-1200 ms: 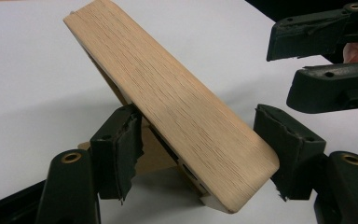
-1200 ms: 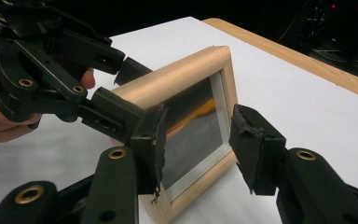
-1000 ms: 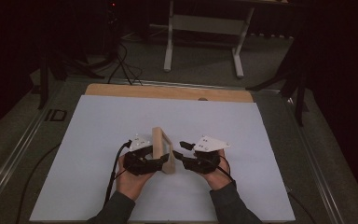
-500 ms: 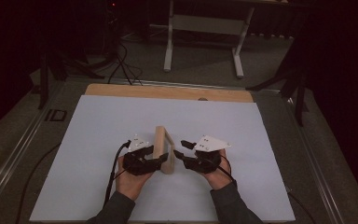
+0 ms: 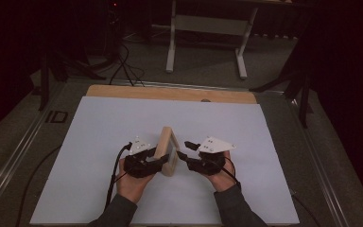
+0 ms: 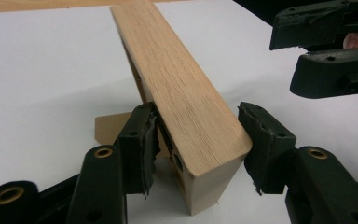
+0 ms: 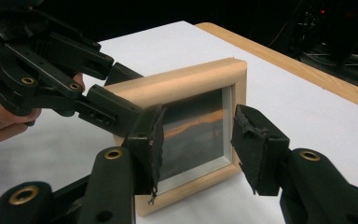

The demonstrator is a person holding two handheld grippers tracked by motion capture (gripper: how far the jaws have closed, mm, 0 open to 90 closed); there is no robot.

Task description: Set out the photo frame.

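Note:
A light wooden picture frame (image 5: 168, 149) stands on edge on the white sheet, its glass front facing my right gripper. In the left gripper view the frame (image 6: 177, 84) runs away from me. My left gripper (image 6: 198, 140) straddles its near end and its jaws have just been closing; the right pad (image 6: 261, 140) sits at the frame's corner and a thin gap shows at the left pad. My right gripper (image 7: 196, 140) is open in front of the glass (image 7: 200, 126), with nothing between its jaws. From above, the left gripper (image 5: 163, 158) and right gripper (image 5: 183, 150) flank the frame.
The white sheet (image 5: 99, 142) covers most of the table, with a wooden strip (image 5: 170, 93) along its far edge. A brown easel leg (image 6: 112, 130) juts from the frame's back. Cables (image 5: 113, 179) trail off the left gripper. A metal stand (image 5: 205, 23) is on the floor beyond.
The left gripper's jaws have drawn in around the frame's near end. Both hands and the frame stay where they were.

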